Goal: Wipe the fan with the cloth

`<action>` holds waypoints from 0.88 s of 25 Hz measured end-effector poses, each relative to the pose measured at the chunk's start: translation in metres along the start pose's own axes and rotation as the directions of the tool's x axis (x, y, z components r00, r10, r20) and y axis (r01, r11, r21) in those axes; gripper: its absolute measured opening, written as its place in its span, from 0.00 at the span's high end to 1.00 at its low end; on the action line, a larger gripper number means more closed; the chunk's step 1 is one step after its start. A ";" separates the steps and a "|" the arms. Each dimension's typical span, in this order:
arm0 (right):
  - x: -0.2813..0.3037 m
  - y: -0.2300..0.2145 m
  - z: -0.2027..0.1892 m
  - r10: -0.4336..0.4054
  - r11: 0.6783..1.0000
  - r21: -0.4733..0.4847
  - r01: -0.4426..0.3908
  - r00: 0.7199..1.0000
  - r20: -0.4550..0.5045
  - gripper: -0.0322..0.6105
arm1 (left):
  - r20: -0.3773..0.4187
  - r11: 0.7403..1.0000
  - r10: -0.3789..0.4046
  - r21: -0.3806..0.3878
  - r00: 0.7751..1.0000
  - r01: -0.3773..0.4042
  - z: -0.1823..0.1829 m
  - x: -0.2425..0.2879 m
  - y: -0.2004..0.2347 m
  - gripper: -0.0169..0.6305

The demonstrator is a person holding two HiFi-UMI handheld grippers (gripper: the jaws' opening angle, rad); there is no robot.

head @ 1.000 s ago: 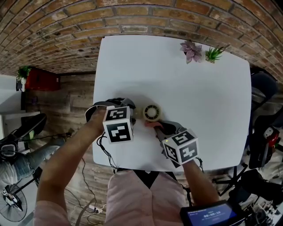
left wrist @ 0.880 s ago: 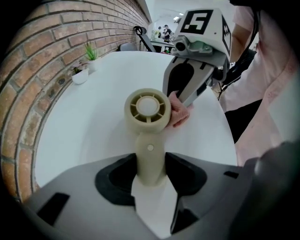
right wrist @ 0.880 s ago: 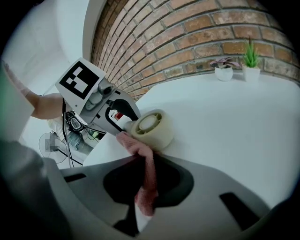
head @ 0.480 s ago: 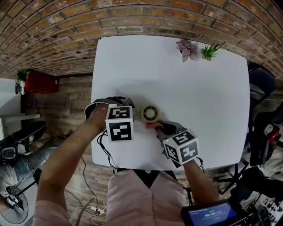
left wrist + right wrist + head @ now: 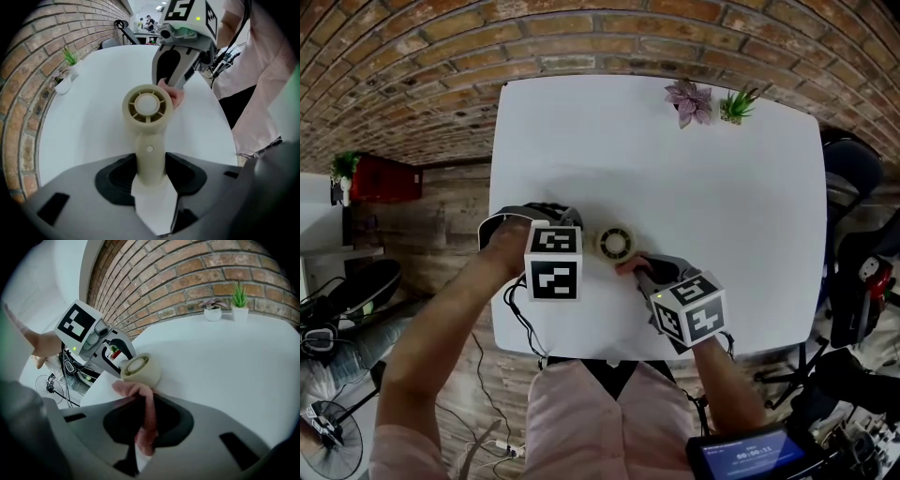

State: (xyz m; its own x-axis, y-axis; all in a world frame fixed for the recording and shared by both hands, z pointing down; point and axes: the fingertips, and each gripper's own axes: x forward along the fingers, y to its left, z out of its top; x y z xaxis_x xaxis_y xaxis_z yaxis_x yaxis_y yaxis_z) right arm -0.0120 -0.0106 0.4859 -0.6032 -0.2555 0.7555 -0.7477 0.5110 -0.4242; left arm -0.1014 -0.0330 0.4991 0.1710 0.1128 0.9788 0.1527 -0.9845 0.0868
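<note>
A small cream hand fan [image 5: 146,105] stands over the white table [image 5: 722,187], and my left gripper [image 5: 150,171] is shut on its handle from above. In the head view the round fan head [image 5: 618,243] shows just right of the left gripper [image 5: 586,242]. My right gripper [image 5: 143,413] is shut on a pink cloth [image 5: 146,408]. The cloth's free end lies against the near side of the fan head [image 5: 140,369]. From the head view, the cloth [image 5: 628,265] peeks out between the fan and the right gripper [image 5: 639,272].
Two small potted plants [image 5: 687,100] [image 5: 734,105] stand at the table's far edge. A dark chair [image 5: 853,187] is off the right side and a red box [image 5: 380,178] sits on the floor at left. The table's near edge runs close under both grippers.
The left gripper has rolled a little with the fan in it. The right gripper keeps the cloth against the fan head and has barely moved.
</note>
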 end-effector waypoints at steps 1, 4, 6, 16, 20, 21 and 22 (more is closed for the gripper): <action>-0.001 0.000 -0.001 0.000 1.000 0.002 0.000 1.000 0.000 0.90 | -0.006 1.000 -0.001 0.012 1.000 0.001 0.000 0.000 0.000 0.66; -0.002 -0.002 -0.003 0.002 1.000 0.012 -0.002 1.000 0.001 0.90 | -0.026 0.999 -0.007 0.045 1.000 0.008 0.001 0.001 -0.001 0.66; -0.003 -0.003 -0.004 -0.001 1.000 0.016 0.001 1.000 0.002 0.90 | -0.038 0.998 -0.009 0.066 0.999 0.011 0.002 0.001 -0.001 0.66; -0.006 -0.009 -0.007 -0.012 1.000 0.017 0.012 1.000 0.002 0.90 | -0.082 0.985 0.003 0.173 0.997 0.011 0.005 0.004 -0.003 0.66; -0.009 -0.012 -0.008 -0.020 1.000 0.016 0.020 1.000 -0.002 0.90 | -0.111 0.974 0.006 0.228 0.994 0.020 0.006 0.005 -0.005 0.66; -0.010 -0.013 -0.008 -0.022 1.000 0.015 0.022 1.000 -0.002 0.90 | -0.115 0.971 0.006 0.238 0.993 0.022 0.007 0.005 -0.006 0.66; -0.010 -0.013 -0.008 -0.023 1.000 0.011 0.024 1.000 -0.004 0.90 | -0.120 0.969 0.007 0.248 0.993 0.023 0.007 0.005 -0.006 0.66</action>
State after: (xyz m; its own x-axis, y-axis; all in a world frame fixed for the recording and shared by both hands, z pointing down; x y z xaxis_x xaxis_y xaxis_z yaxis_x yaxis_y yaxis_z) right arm 0.0059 -0.0079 0.4878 -0.5844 -0.2642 0.7672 -0.7646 0.4959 -0.4117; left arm -0.0948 -0.0253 0.5017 0.0544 0.0892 0.9945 0.3931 -0.9175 0.0608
